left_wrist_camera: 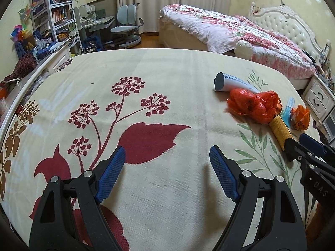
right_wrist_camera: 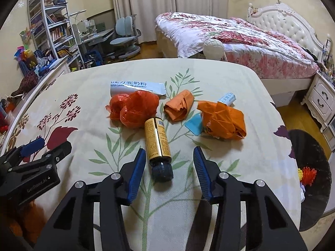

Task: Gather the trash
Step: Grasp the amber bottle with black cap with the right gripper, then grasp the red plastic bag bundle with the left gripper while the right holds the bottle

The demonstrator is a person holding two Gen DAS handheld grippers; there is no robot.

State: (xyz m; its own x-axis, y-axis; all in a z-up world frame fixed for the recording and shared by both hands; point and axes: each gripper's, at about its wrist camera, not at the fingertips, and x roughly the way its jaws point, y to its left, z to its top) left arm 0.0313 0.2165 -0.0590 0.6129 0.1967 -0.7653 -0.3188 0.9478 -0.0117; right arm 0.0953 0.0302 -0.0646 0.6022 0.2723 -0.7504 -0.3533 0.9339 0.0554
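Two grippers hover over the floral cloth: the right gripper, fingers wide, straddles the capped end of the gold bottle, evidently lined up for grasping. The left gripper idles, spread wide and holding nothing, while the black bin waits at the table's right edge.

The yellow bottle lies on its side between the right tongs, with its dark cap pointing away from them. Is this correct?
Not quite. The right wrist view shows the bottle lying on its side ahead of the open right tongs, but its dark cap points toward them.
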